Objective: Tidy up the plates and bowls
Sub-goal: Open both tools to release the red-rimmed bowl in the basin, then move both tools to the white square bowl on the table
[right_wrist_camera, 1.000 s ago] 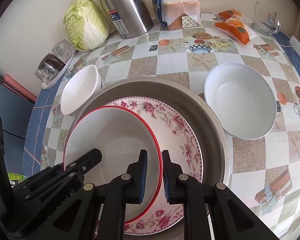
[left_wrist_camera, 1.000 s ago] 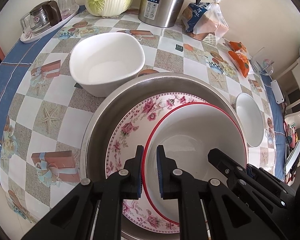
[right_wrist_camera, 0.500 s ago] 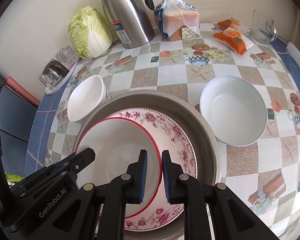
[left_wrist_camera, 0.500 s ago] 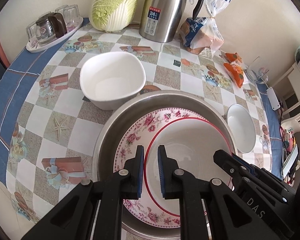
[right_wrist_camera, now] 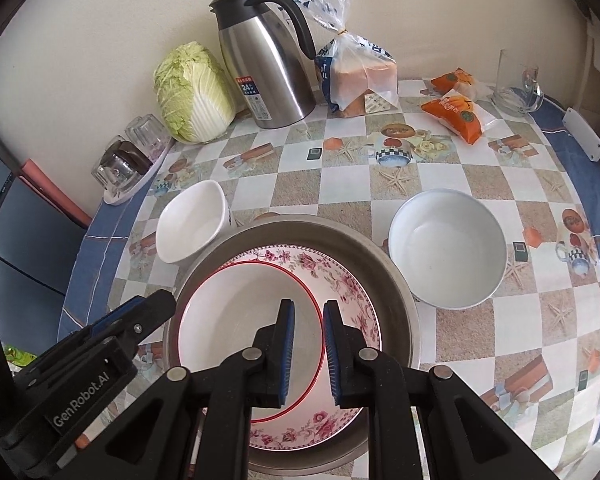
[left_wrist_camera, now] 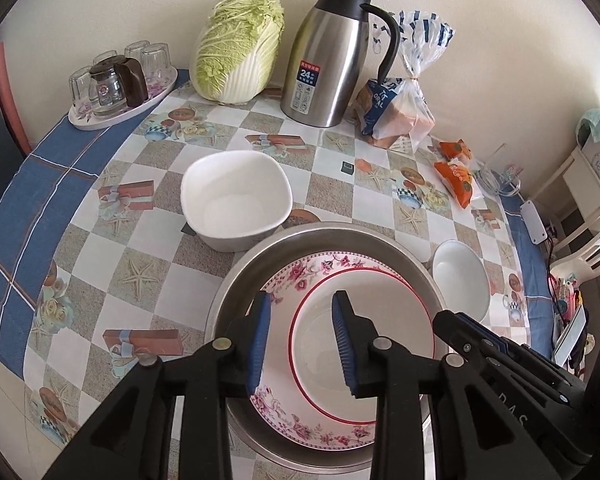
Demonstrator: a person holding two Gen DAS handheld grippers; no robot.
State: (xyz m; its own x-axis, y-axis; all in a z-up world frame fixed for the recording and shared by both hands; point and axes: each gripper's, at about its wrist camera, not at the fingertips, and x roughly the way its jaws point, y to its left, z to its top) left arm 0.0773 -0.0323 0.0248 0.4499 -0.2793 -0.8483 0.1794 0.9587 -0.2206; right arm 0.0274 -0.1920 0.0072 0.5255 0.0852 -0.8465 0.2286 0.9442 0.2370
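Note:
A red-rimmed white bowl (left_wrist_camera: 388,312) (right_wrist_camera: 236,312) lies in a floral plate (left_wrist_camera: 300,276) (right_wrist_camera: 340,280), and both sit inside a steel basin (left_wrist_camera: 260,256) (right_wrist_camera: 380,256). My left gripper (left_wrist_camera: 301,296) hovers above the bowl's left rim; its jaws are opening and nothing is pressed between them. Over the bowl's right rim, my right gripper (right_wrist_camera: 308,303) is shut to a narrow slit and holds nothing. A squarish white bowl (left_wrist_camera: 236,200) (right_wrist_camera: 192,224) stands left of the basin. A round white bowl (left_wrist_camera: 460,280) (right_wrist_camera: 448,248) stands on its right.
Along the wall stand a napa cabbage (left_wrist_camera: 236,52), a steel thermos jug (left_wrist_camera: 328,60) and a bagged loaf (left_wrist_camera: 400,112). A tray of glasses (left_wrist_camera: 116,84) sits far left, orange snack packs (right_wrist_camera: 456,112) far right. The tablecloth's blue border marks the table edge.
Both grippers have risen away from the basin, so the bowl and plate look smaller. The left jaws have parted from shut to a clear gap. The right jaws keep the same narrow slit.

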